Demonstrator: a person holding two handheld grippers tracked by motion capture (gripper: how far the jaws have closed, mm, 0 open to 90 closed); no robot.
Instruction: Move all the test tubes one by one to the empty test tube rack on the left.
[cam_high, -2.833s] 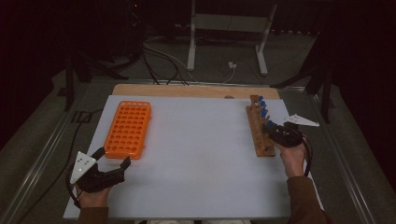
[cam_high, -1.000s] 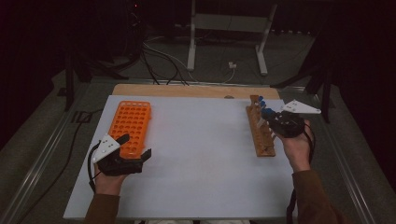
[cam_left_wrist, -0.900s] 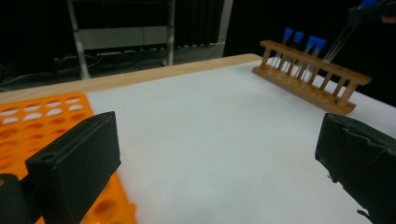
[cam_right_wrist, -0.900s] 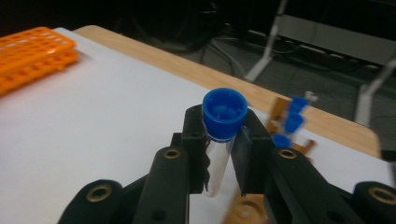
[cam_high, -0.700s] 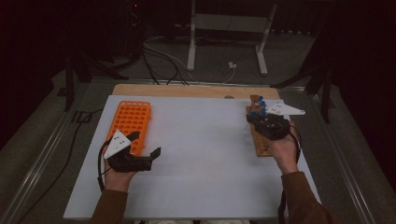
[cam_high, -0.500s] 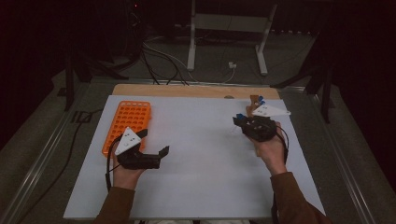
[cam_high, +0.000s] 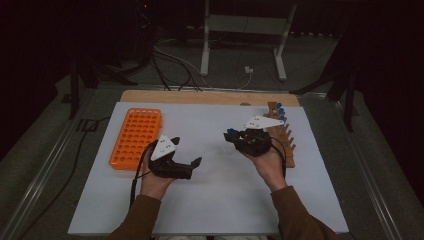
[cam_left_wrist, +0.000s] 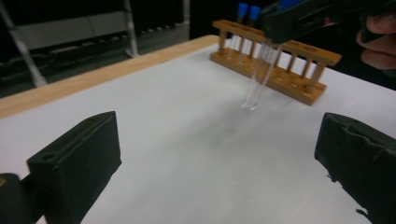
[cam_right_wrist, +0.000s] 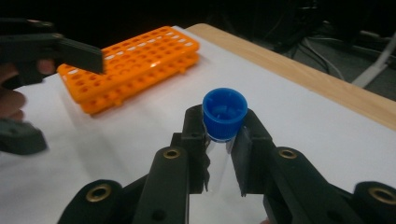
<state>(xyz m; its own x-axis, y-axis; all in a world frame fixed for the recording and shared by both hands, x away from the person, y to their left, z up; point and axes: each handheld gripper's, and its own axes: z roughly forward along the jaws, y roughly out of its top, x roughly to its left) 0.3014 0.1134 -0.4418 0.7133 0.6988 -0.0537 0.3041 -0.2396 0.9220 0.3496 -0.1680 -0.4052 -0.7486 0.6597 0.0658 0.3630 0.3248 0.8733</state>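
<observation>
The right gripper (cam_high: 231, 135) has its fingers clamped on a blue-capped tube (cam_right_wrist: 223, 122), held above mid-tabletop. The left gripper (cam_high: 192, 167) hangs near, fingers spread wide with nothing between. An orange rack (cam_high: 136, 136) lies at the left, a wooden rack (cam_high: 283, 135) with more tubes at the right; bare white sheet (cam_high: 215, 195) lies between the hands. The tabletop (cam_high: 200, 96) has a wooden far edge. Beyond, a dark room holds cables (cam_high: 172, 60) and a stand (cam_high: 242, 35).

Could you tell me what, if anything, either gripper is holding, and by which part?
The right gripper holds a clear test tube just under its blue cap, tube hanging down. The left gripper is open and holds nothing.
</observation>
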